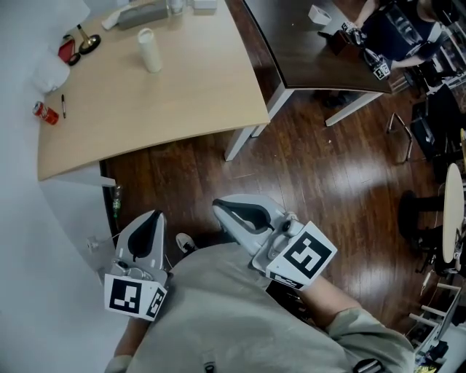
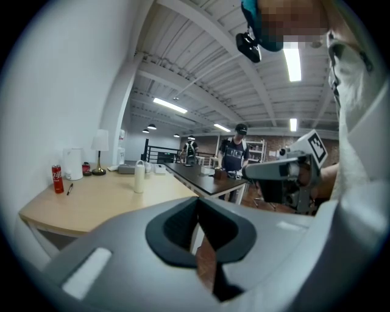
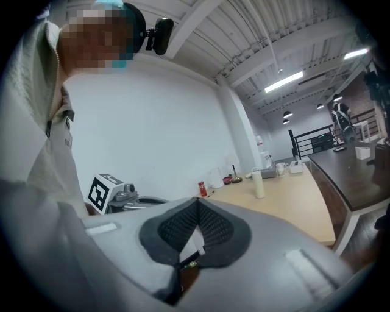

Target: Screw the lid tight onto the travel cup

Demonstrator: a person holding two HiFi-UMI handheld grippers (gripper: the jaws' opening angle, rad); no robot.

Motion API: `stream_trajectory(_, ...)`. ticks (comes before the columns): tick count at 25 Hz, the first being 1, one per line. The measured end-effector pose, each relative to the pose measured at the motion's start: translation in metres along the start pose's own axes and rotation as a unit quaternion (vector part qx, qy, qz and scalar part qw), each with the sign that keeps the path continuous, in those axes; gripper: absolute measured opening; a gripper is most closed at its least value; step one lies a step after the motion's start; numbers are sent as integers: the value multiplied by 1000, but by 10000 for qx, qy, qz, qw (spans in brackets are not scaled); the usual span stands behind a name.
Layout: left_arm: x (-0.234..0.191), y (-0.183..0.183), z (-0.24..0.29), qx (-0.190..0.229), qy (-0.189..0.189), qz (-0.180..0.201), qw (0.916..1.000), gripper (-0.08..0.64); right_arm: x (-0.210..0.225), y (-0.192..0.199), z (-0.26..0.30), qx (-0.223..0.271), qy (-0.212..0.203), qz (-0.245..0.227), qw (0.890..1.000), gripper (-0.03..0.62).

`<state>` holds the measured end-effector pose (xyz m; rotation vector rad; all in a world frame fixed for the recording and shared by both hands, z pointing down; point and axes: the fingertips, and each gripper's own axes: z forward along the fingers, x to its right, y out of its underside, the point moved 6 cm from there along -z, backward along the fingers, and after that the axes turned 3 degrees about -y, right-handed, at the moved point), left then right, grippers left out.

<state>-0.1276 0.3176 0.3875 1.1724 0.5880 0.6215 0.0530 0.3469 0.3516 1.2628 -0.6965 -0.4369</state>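
Observation:
A tall white travel cup (image 1: 149,49) stands upright on the far part of the light wooden table (image 1: 182,95); it is also in the left gripper view (image 2: 139,177) and the right gripper view (image 3: 258,183). Something like a lid sits on its top, too small to make out. My left gripper (image 1: 153,220) is shut and empty, held close to my body over the floor, well short of the table. My right gripper (image 1: 224,208) is beside it, also shut and empty. In each gripper's own view the jaws meet, left (image 2: 198,204) and right (image 3: 197,205).
A red can (image 1: 45,112), a pen (image 1: 63,105), a small lamp (image 1: 89,42) and a grey box (image 1: 142,14) sit along the table's left and far edges. A dark table (image 1: 313,51) with a seated person (image 1: 397,29) is at the upper right. Dark wood floor lies between.

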Motion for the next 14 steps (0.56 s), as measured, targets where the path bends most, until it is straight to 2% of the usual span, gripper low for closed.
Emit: stream_trajectory(14,9,-4,8,103,99,9,9999,2,2,5,-2,-71,16,-17,10000,-3)
